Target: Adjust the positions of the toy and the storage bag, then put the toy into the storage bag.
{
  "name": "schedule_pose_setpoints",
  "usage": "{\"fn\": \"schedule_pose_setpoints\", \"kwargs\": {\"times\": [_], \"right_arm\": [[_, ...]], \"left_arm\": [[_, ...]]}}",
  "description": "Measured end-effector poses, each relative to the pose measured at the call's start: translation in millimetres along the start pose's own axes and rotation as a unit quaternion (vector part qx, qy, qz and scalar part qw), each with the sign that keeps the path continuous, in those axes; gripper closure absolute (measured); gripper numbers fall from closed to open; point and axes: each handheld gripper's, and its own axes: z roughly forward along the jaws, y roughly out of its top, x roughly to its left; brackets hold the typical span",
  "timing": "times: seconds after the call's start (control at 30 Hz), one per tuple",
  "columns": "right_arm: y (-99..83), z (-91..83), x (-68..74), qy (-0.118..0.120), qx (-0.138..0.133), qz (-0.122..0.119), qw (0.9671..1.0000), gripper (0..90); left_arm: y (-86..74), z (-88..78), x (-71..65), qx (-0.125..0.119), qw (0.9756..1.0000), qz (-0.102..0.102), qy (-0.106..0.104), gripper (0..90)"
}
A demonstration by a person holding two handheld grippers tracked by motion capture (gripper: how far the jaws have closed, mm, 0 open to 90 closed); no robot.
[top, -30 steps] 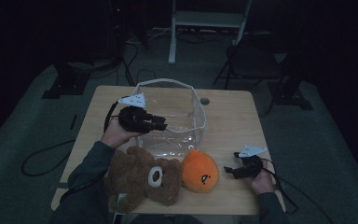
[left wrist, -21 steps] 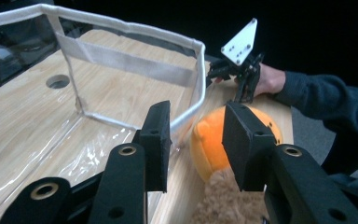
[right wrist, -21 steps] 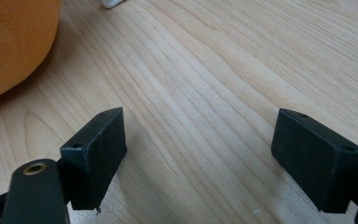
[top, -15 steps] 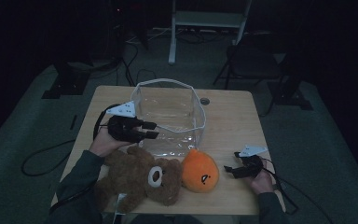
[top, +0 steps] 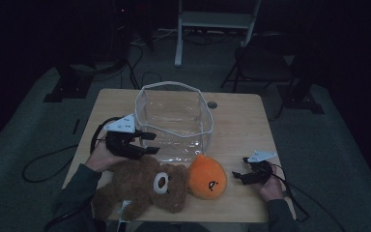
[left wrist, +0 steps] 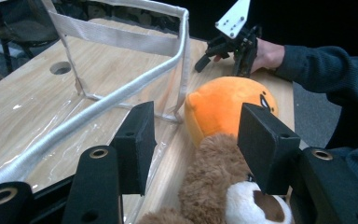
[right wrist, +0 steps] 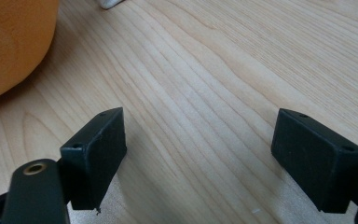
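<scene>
- High view: left gripper (top: pixel 147 143) hangs over the teddy bear (top: pixel 145 186) beside the clear bin (top: pixel 174 121), fingers (left wrist: pixel 135 140) just widening, nothing between.
- Right gripper (top: pixel 239 176) rests spread on the surface (top: pixel 241 121).
- Risk: fingers snagging the bin's rim, likely dragging it.

Brown teddy bear (top: pixel 140 186) (white muzzle), orange plush (top: pixel 207 177), clear bag (top: pixel 174 118) with white trim.

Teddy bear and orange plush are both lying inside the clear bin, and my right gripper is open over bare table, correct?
Not quite. The teddy bear and orange plush lie on the table in front of the clear bin, not inside it, as the high view shows. The right gripper is indeed open over bare wood.
</scene>
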Motion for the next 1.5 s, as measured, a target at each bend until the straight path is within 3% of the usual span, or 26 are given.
{"fn": "schedule_pose_setpoints", "kwargs": {"times": [0.53, 0.9, 1.27, 1.5], "right_arm": [[-0.1, 0.0, 0.2, -0.002, 0.0, 0.001, 1.0, 17.1], [0.0, -0.1, 0.3, -0.001, 0.0, 0.001, 1.0, 17.1], [-0.1, 0.0, 0.3, -0.002, 0.0, 0.001, 1.0, 17.1], [-0.1, 0.0, 0.4, -0.002, 0.0, 0.001, 1.0, 17.1]], "left_arm": [[-31.1, -1.7, -9.8, 0.001, 1.0, -0.002, -0.003, 40.4], [-38.9, 1.5, -14.6, 0.003, 1.0, -0.007, 0.002, 36.7], [-48.5, 10.2, -20.3, 0.0, 0.9997, -0.017, -0.019, 36.9], [-51.5, 17.7, -24.8, 0.008, 0.9997, -0.011, -0.021, 36.8]]}}
